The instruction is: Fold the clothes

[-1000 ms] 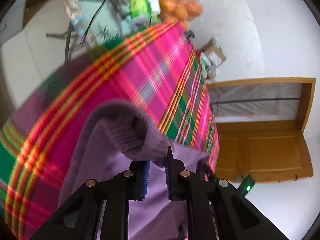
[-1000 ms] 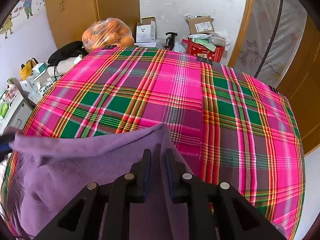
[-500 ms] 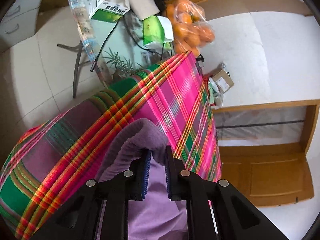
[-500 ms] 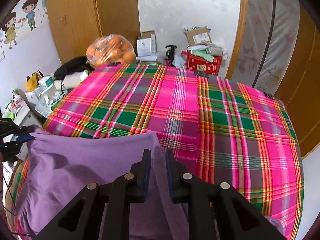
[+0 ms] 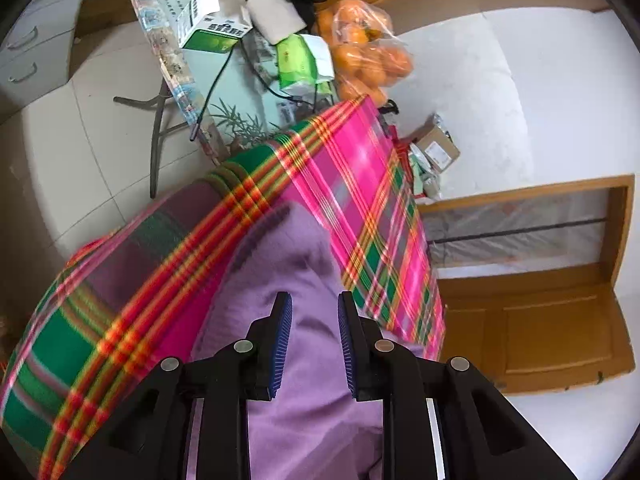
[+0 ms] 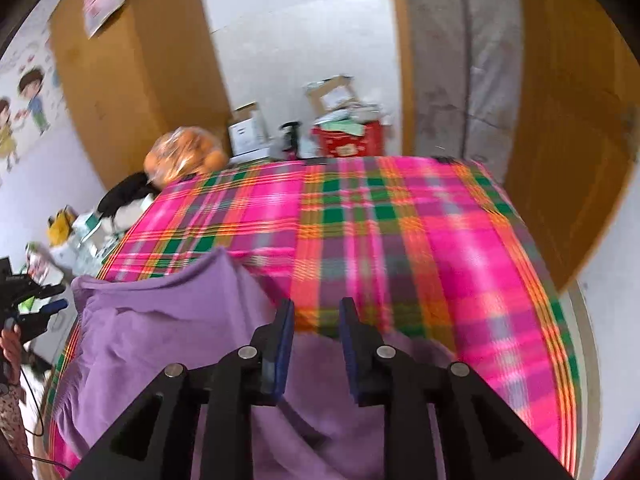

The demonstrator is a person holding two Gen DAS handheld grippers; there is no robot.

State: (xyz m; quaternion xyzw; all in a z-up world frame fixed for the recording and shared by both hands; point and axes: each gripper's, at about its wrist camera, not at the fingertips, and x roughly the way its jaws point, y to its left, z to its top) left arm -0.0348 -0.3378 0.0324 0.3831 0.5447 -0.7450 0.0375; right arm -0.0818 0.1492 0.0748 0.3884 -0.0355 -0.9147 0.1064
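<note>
Both tools are spread apart with nothing between their pads: my left tool (image 5: 314,336) hangs over the purple garment (image 5: 304,380) at lower centre, my right tool (image 6: 316,336) above its far edge. That garment (image 6: 168,344) lies at lower left on the plaid-covered table (image 6: 400,232).

no legible text, apparently
</note>
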